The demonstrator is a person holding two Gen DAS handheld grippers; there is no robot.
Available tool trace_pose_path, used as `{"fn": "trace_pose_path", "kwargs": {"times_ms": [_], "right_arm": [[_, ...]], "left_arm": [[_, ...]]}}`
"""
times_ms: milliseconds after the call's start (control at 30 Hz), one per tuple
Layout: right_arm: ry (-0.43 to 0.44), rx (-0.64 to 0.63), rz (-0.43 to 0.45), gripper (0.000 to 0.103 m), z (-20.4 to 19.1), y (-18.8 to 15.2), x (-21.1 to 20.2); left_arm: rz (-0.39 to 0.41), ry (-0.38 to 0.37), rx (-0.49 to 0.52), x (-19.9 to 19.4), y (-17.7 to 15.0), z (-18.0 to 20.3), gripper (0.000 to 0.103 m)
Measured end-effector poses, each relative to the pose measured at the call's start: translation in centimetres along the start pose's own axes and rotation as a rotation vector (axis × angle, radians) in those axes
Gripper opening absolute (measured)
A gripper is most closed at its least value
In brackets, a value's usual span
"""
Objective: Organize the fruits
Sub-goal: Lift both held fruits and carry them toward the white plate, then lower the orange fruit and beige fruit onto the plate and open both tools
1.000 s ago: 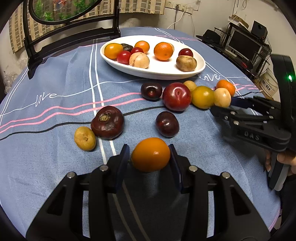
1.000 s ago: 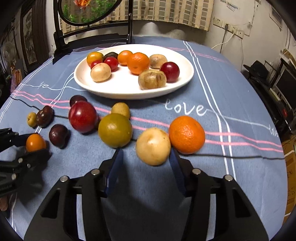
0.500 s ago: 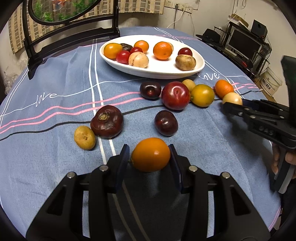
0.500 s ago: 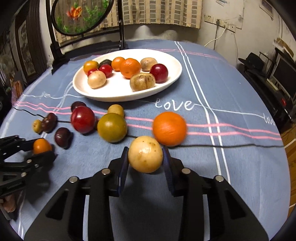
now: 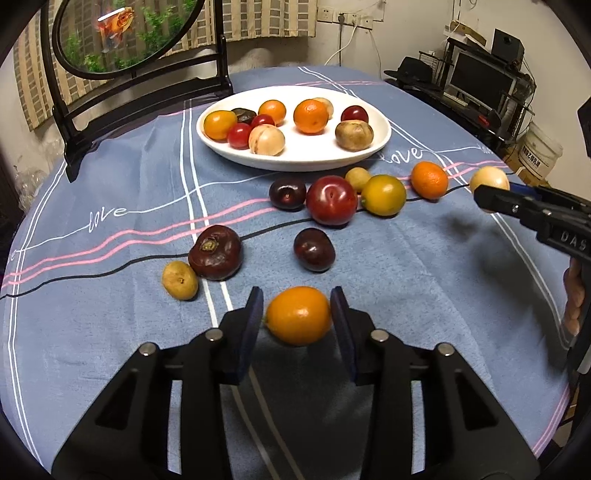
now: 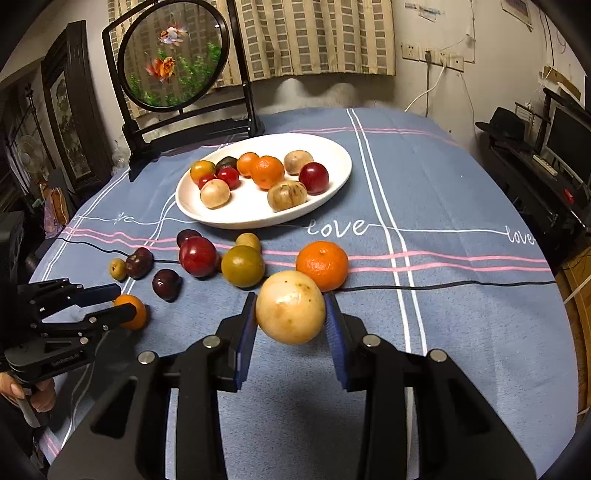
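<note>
Left gripper [image 5: 297,317] pinching an orange fruit [image 5: 297,314]; right gripper [image 6: 291,314] clamped on a pale fruit [image 6: 290,305]. Ahead of both, blue striped tablecloth [image 6: 443,295], white plate [image 6: 334,192], curtained wall [image 6: 314,37] beyond.

1. The left wrist view looks forward and steeply down along its own black two-finger gripper [image 5: 297,321] from the near edge of the blue striped tablecloth [image 5: 110,314], facing the oval white ceramic plate [image 5: 295,162] and the black-framed round goldfish screen [image 5: 125,33] at the far side.
2. The right wrist view looks the same general way from a spot further right, along its own black gripper [image 6: 290,319], and shows more of the far wall.
3. Both sit close over the cloth.
4. They share the plate [image 6: 258,221], the screen [image 6: 173,55], the loose fruit between, and each shows the other gripper at its edge.
</note>
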State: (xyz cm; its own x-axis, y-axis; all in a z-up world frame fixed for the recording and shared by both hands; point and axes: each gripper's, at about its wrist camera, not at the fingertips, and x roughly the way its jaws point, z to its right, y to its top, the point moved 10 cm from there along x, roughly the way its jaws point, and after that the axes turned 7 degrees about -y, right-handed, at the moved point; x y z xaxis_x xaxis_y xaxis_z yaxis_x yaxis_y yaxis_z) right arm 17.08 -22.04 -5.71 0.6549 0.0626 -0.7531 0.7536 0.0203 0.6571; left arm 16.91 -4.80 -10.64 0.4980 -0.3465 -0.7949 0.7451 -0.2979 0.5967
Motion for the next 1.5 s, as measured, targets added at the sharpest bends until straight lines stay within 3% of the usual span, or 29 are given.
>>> {"fn": "trace_pose_path", "kwargs": {"times_ms": [133, 200, 300, 400, 533, 767, 967, 1200, 1500], "right_arm": [[0.011, 0.003, -0.005, 0.036, -0.2, -0.3, 0.2], [0.015, 0.001, -0.01, 0.036, -0.3, -0.6, 0.4], [0.02, 0.002, -0.02, 0.036, -0.4, -0.8, 0.8], [0.026, 0.008, -0.023, 0.036, -0.4, -0.9, 1.0], [0.032, 0.007, -0.021, 0.036, -0.4, -0.9, 0.9], [0.048, -0.013, 0.016, 0.036, -1.0, 0.8, -0.1], [0.072, -0.062, 0.084, 0.036, -2.6, 4.4, -1.8], [0.083, -0.126, 0.123, 0.036, -4.7, 8.8, -0.6], [0.052, -0.17, 0.054, 0.036, -5.5, 12.0, 6.7]], "left_arm": [[-0.054, 0.019, -0.019, 1.9, -1.2, -0.8, 0.051], [-0.04, 0.02, -0.018, 2.0, -1.1, -1.0, 0.052], [-0.028, 0.017, -0.024, 2.0, -0.9, -1.1, 0.045], [-0.021, 0.04, 0.01, 1.9, -1.0, -0.8, 0.043], [0.0, 0.011, 0.019, 0.7, -0.2, 0.2, 0.043], [0.091, -0.006, 0.008, -3.7, 4.5, 0.4, 0.044], [0.119, 0.005, -0.018, -4.3, 8.3, -0.3, 0.044], [0.119, 0.034, -0.026, -1.4, 13.4, -1.4, 0.044], [0.064, 0.078, -0.094, 4.8, 17.4, -5.4, 0.044]]}}
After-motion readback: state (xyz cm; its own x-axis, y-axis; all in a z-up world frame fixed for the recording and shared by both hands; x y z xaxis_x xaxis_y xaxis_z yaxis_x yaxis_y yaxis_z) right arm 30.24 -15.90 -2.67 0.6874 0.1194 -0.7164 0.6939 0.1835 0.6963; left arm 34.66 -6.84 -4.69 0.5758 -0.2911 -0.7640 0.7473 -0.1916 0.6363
